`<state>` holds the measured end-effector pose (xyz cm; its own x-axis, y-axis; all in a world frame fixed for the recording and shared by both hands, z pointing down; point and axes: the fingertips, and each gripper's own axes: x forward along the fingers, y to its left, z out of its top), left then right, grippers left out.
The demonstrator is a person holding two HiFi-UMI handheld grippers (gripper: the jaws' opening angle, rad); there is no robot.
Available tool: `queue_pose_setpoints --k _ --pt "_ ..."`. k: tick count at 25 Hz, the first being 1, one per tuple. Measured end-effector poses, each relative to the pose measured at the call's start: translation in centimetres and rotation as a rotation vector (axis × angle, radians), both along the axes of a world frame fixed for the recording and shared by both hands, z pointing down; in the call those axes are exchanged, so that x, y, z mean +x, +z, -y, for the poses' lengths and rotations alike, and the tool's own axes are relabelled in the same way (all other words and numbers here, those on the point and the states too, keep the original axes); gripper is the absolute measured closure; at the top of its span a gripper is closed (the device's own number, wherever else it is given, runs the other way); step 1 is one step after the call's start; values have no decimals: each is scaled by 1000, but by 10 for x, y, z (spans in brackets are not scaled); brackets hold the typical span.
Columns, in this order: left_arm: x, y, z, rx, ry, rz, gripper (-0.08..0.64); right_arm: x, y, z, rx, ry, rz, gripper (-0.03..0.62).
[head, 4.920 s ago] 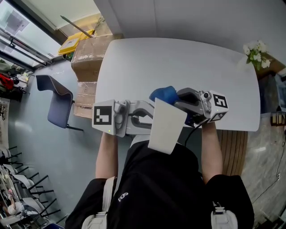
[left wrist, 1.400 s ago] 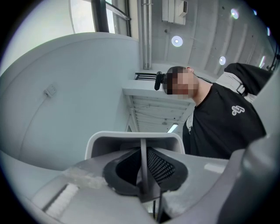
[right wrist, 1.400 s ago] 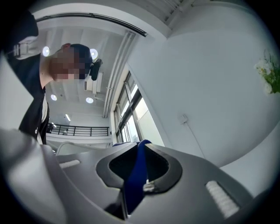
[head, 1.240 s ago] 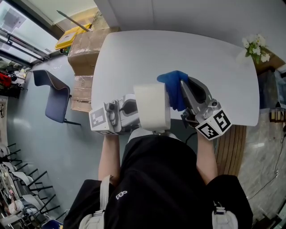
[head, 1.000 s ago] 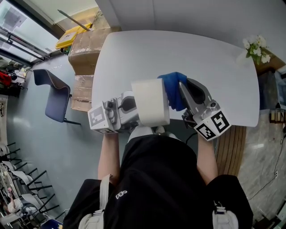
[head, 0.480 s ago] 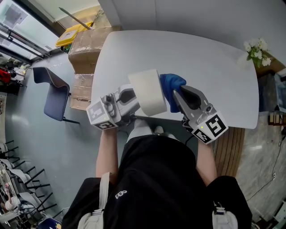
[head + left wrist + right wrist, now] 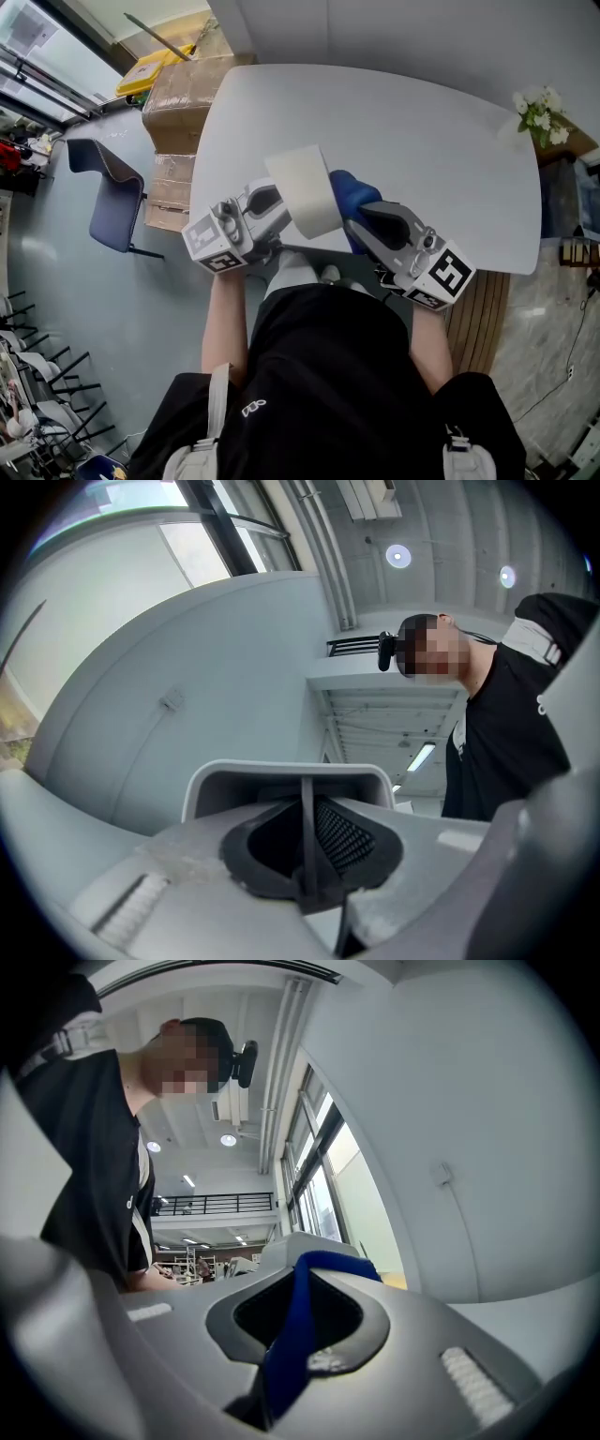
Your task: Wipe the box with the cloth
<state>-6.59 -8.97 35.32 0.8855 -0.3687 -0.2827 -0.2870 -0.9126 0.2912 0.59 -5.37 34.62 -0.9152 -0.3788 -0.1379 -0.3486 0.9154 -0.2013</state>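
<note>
In the head view, a white box (image 7: 302,187) is seen held up off the pale table (image 7: 422,131), over the table's near edge and just in front of the person's body, with its broad face tilted towards the camera. The box is gripped from the left by the left gripper (image 7: 274,208), whose marker cube (image 7: 214,248) is turned towards the person. A blue cloth (image 7: 349,190) is held by the right gripper (image 7: 354,220) and is laid against the right side of the box, so that cloth and box appear to touch. In the left gripper view, the jaws of the left gripper (image 7: 305,874) are shown partly closed on a thin wall of the box (image 7: 281,772), which is seen edge-on as a narrow upright line between the dark pads, with the rounded white rim beyond. In the right gripper view, the jaws of the right gripper (image 7: 281,1372) are shown drawn together on the cloth (image 7: 305,1307), a blue strip of which runs up between them and folds over at the tips; the white top of the box (image 7: 300,1241) is glimpsed just behind it. The person's black top is caught at the edge of both gripper views. Beyond the table's left end, stacked cardboard boxes (image 7: 183,94) and a dark chair (image 7: 111,192) are seen on the floor, and white flowers (image 7: 536,111) are set by the table's far right corner.
</note>
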Motion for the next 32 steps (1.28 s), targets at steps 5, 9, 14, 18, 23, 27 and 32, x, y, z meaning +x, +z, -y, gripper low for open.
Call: queue_pose_setpoints --k 5,9,14,18,23,27,32 --pt "0 10 1 -3 -16 56 512 2 -18 -8 15 -71 75 548" --pt "4 15 0 1 -20 116 512 3 -28 -6 37 -61 93 547" --pt "14 26 -1 13 -32 237 512 7 -31 3 42 -2 97 546" --pt "21 35 -2 -4 -66 305 512 11 -32 17 37 87 94 546" --pt "24 33 11 -12 -192 370 513 21 -34 43 30 232 81 546" --pt "20 19 26 -19 -300 381 513 27 -40 60 41 322 66 546" --pt "16 7 41 -35 -405 375 512 31 -46 71 60 409 46 547"
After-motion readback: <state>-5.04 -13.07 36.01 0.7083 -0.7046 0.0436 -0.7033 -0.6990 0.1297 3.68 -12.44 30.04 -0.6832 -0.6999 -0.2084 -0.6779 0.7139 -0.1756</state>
